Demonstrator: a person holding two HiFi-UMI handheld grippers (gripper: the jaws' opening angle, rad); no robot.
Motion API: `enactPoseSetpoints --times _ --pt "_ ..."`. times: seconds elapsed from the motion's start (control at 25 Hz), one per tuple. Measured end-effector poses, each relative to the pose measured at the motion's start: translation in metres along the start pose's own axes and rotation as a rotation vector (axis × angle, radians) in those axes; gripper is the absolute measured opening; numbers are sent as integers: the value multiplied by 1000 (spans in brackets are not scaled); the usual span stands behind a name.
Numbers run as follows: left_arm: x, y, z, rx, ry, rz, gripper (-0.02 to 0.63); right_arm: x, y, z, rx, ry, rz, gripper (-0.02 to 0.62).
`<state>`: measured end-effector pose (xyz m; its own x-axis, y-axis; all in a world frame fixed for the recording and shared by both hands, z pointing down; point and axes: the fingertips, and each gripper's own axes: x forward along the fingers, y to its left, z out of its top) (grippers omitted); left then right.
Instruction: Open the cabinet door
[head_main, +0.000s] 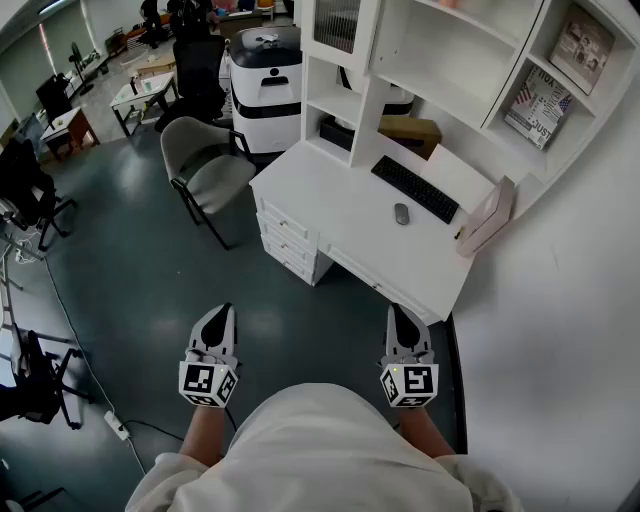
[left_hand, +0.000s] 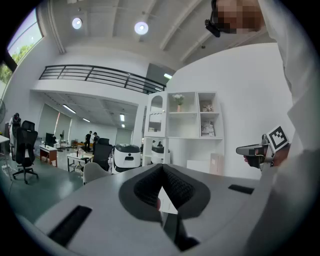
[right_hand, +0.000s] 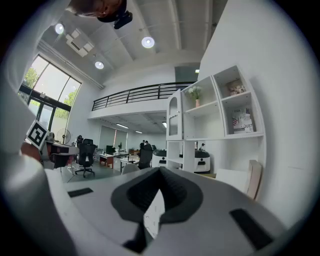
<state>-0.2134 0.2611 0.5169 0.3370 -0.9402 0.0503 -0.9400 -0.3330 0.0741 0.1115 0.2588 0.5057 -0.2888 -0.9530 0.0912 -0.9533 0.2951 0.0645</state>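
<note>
Head view: a person in a pale top stands on the grey floor (head_main: 150, 260) facing a white desk (head_main: 330, 195), holding the left gripper (head_main: 224, 312) and the right gripper (head_main: 397, 311) level and side by side, both well short of the furniture. The left gripper's jaws are pressed together with nothing between them, and the right gripper's jaws likewise meet on nothing, as the two gripper views show. The cabinet door (head_main: 338, 20), a glass-paned white panel, sits high at the far left end of the shelf unit (head_main: 440, 60) above the desk; it looks closed and is well apart from both grippers. On the desktop a black keyboard (head_main: 415, 188) lies near the back, with a grey mouse (head_main: 401, 213) just beside it on the near side. A stack of drawers (head_main: 285, 240) fills the desk's left end. A grey chair (head_main: 205, 168) stands to the left of the desk, and a white-and-black machine (head_main: 265, 85) stands beyond it. A magazine (head_main: 540, 105) leans in a shelf compartment on the right. Office desks and chairs fill the far left.
</note>
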Motion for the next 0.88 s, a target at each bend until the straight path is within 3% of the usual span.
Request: enactPoseSetpoints --times 0.44,0.88 --pt "5 23 -5 -11 9 -5 -2 19 10 3 23 -11 -16 3" --pt "7 60 -9 -15 15 -63 -2 29 45 7 9 -18 -51 3"
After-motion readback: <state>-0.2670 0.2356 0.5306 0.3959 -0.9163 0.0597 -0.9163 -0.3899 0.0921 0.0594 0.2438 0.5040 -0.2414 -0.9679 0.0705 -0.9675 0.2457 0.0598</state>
